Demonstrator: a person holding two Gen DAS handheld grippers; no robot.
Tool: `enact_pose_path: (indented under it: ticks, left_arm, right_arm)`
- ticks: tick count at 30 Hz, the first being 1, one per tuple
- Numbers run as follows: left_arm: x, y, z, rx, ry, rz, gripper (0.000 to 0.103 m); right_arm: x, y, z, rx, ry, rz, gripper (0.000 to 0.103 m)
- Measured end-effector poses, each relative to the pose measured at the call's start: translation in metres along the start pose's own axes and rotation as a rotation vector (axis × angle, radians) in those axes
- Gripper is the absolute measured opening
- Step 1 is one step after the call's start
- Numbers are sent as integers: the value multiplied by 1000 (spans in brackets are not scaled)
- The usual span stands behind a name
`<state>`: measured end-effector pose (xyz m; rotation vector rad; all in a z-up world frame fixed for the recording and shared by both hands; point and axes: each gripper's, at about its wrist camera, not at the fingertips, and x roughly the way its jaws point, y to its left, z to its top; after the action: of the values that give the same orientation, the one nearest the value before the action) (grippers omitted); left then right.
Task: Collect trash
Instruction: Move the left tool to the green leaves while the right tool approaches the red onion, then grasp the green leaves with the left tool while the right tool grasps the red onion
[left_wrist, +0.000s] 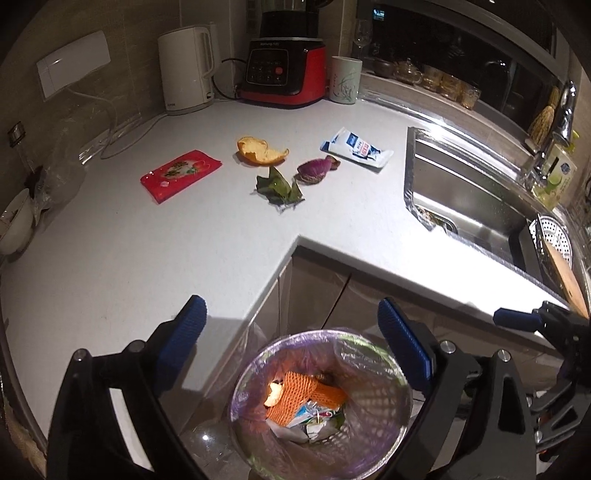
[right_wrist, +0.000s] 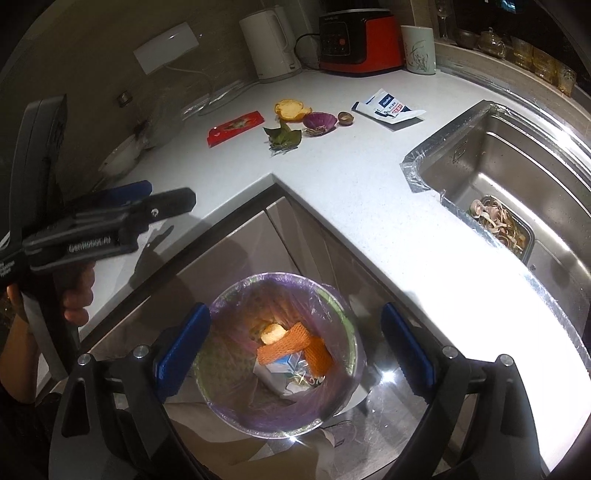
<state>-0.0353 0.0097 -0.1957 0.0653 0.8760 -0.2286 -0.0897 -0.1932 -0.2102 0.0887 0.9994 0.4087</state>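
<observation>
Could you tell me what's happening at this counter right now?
A person is clearing trash with two handheld grippers. Both the left gripper and right gripper hang open and empty over the lined bin, which already holds foam netting and wrappers. On the counter remain a red packet, orange peel, leaf, onion skin and white pouch.

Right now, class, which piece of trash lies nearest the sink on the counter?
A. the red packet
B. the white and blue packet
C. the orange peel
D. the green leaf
B: the white and blue packet lies closest to the sink; the rest lie further left.
</observation>
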Motion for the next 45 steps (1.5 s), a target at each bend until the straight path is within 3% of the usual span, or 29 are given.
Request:
enact_pose_path:
  ticks: [8, 17, 19, 23, 27, 28, 29, 32, 35, 41, 45]
  left_arm:
    - [61, 32, 56, -114, 21, -92, 90]
    - [140, 29, 88, -90, 100, -133, 88]
    - [147, 25, 92, -71, 97, -134, 84]
    - [158, 21, 98, -43, 102, -136, 61]
    - [162, 18, 100, -12, 98, -132, 53]
    - [162, 18, 100, -5, 94, -131, 48]
    - [162, 17, 100, 2, 93, -135, 32]
    - [162, 23, 101, -20, 104, -154, 12]
    - [159, 30, 102, -42, 122, -181, 9]
    - [139, 38, 103, -32, 79, -179, 7]
    - [125, 48, 104, -50, 63, -188, 7]
  right_arm:
    - [8, -2, 17, 69, -16, -38, 96]
    - [22, -9, 24, 150, -1, -99, 96]
    - [24, -11, 26, 168, -1, -108, 96]
    - [28, -15, 31, 193, -7, -118, 96]
    - [32, -16, 36, 204, -14, -118, 96]
    - [33, -16, 37, 206, -17, -115, 96]
    - [34, -16, 39, 205, -18, -113, 96]
    - [40, -16, 46, 191, -21, -104, 96]
    - [46, -14, 61, 151, -37, -114, 96]
    - [75, -11, 117, 26, -90, -166, 95]
    - [110, -17, 156, 21, -100, -143, 78]
